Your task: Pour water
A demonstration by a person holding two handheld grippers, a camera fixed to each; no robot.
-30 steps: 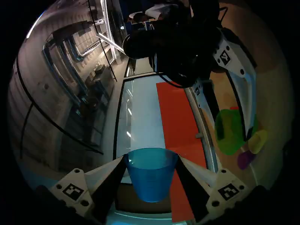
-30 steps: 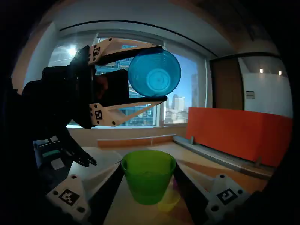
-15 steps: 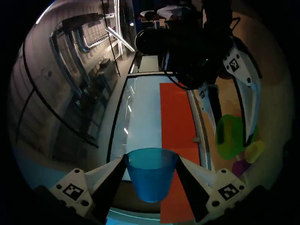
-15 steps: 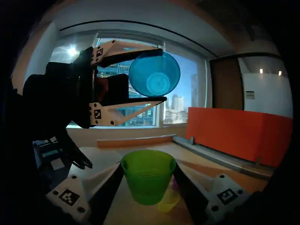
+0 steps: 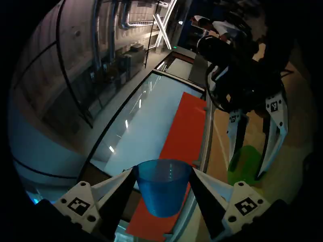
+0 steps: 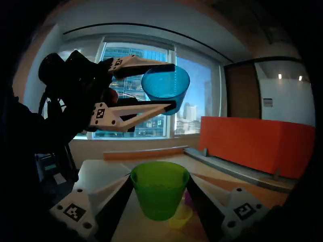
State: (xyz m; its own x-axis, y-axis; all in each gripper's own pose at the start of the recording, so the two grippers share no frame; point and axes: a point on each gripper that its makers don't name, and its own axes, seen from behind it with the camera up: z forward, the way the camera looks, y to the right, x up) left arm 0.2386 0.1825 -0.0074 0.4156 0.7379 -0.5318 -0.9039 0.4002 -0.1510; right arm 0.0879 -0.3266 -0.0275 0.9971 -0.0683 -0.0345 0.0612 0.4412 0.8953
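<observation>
A translucent blue cup [image 5: 162, 193] sits between the fingers of my left gripper [image 5: 162, 172], which is shut on it. From the right gripper view that blue cup [image 6: 165, 85] hangs high above the table, nearly upright, in the left gripper [image 6: 173, 86]. A green cup [image 6: 159, 188] stands low in front, and my right gripper [image 6: 159, 177] is shut on it. In the left gripper view the green cup [image 5: 244, 164] appears at the lower right, held by the right gripper [image 5: 245, 173]. I cannot see any water in either cup.
A small yellow cup [image 6: 180, 216] and something purple [image 6: 188, 197] lie on the light table [image 6: 101, 171] just beyond the green cup. An orange partition [image 6: 258, 141] runs along the right. A large window [image 6: 194, 101] lies behind. A person's dark sleeve [image 6: 36, 121] is at the left.
The left gripper has turned the blue cup from lying on its side, bottom toward the right gripper's camera, to nearly upright. The green cup has stayed put.
</observation>
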